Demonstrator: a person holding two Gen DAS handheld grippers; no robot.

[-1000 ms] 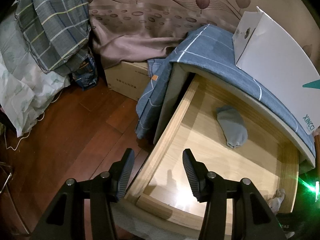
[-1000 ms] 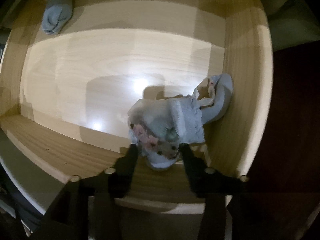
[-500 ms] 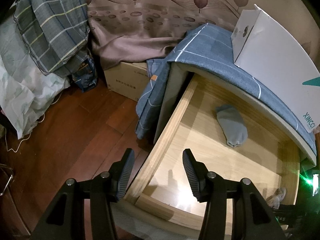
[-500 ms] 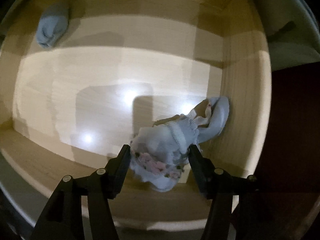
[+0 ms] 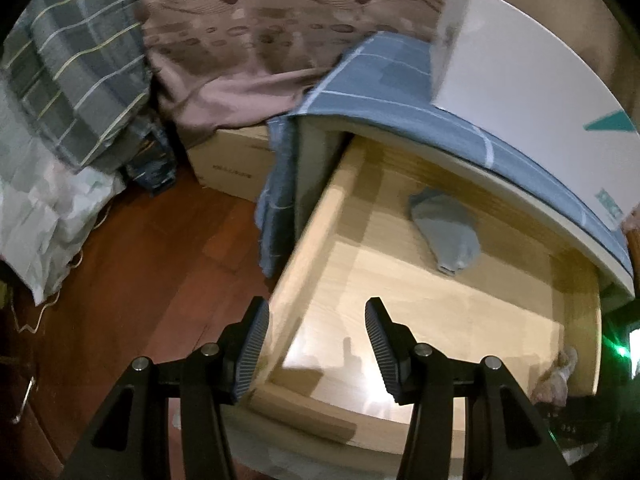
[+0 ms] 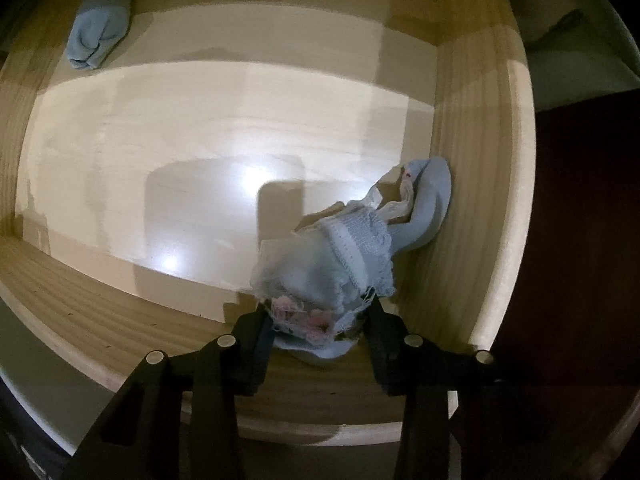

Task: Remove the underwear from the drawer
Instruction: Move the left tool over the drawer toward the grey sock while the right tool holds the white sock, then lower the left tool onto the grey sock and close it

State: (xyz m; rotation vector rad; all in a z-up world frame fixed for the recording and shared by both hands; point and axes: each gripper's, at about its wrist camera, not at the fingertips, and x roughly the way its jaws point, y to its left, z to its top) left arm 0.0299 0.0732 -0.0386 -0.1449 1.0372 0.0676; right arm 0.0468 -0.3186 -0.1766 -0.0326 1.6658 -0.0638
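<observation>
The wooden drawer (image 5: 312, 232) stands pulled open. Pale blue underwear with lace and pink flowers (image 6: 352, 248) lies bunched in its front right corner, trailing against the right wall (image 6: 472, 184). My right gripper (image 6: 320, 320) is around the near end of the underwear, which fills the gap between the fingers. In the left wrist view the underwear (image 5: 556, 380) shows only as a scrap at the far right. A folded grey-blue garment (image 5: 444, 232) lies at the drawer's back; it also shows in the right wrist view (image 6: 96, 36). My left gripper (image 5: 316, 340) is open and empty above the drawer's front left corner.
A blue checked cloth (image 5: 392, 76) covers the cabinet top, with a white box (image 5: 520, 80) on it. A cardboard box (image 5: 232, 160), a plaid blanket (image 5: 76, 68) and a white bag (image 5: 44, 208) sit to the left on the dark wood floor (image 5: 140, 288).
My right gripper closed in on the near end of the underwear and the cloth shifted slightly. The left gripper's view drifted a little; its fingers stayed open.
</observation>
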